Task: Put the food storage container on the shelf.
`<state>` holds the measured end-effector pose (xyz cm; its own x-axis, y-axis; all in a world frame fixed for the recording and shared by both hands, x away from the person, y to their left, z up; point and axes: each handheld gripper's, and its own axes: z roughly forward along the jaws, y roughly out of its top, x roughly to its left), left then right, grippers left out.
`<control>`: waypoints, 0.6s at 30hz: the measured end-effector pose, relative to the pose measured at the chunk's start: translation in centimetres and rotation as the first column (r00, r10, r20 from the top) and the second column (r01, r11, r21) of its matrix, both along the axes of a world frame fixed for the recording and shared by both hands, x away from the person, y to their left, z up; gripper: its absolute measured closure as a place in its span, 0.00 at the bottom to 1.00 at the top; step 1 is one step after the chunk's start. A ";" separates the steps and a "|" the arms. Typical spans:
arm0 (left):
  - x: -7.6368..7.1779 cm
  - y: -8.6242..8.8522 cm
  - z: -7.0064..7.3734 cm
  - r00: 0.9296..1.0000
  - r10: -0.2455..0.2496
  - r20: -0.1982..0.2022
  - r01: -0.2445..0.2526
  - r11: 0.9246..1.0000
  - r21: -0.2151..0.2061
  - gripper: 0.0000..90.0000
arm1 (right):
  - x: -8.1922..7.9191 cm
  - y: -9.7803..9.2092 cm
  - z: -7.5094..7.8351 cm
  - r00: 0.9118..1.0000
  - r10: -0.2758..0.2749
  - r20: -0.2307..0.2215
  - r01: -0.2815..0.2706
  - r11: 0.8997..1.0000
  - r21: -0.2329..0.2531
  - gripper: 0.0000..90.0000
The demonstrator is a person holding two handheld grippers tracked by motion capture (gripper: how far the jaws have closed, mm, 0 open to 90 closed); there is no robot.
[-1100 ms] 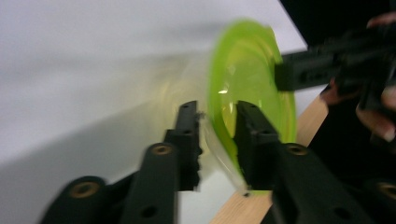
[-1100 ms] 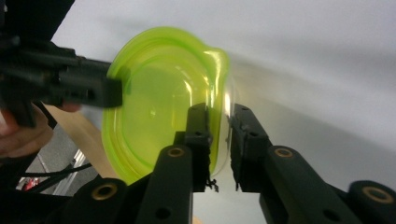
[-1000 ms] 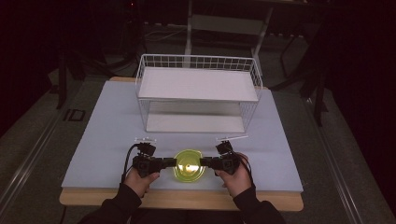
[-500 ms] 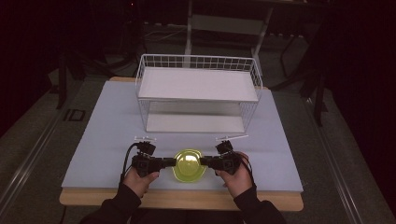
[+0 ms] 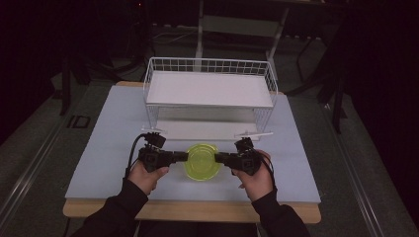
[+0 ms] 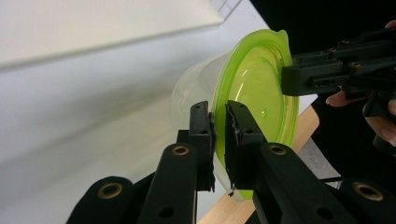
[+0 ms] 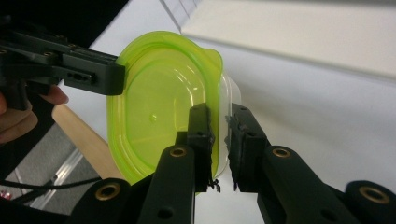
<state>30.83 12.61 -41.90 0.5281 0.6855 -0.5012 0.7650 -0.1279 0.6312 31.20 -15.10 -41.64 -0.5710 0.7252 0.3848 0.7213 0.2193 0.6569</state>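
Note:
A clear plastic tub with a lime-green lid is held level between my two grippers over the front part of the pale blue mat. My left gripper is shut on the tub's left rim, and in the left gripper view its jaws pinch the lid's edge. On the opposite rim, my right gripper is also shut. In the right gripper view, the right gripper clamps the lid and the clear wall. A hand holds each gripper.
A white wire rack with a flat upper shelf and a lower shelf stands at the back of the mat, just beyond the tub. The wooden table edge runs along the front. Dark floor and chair legs surround the table.
Both grippers have carried the tub away from the front edge toward the rack, and it appears raised. Both grips stayed on the rim.

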 end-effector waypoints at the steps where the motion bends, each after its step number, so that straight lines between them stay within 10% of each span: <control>1: 0.3 -0.1 1.2 1.000 -0.002 0.012 0.002 1.000 0.005 0.92 | 0.2 -0.2 1.1 1.000 -0.009 0.015 0.008 1.000 0.011 0.89; 18: 4.1 -0.4 10.3 0.996 -0.008 0.091 0.006 1.000 0.017 0.92 | 3.0 -0.6 10.0 0.993 -0.057 0.106 0.049 0.996 0.078 0.89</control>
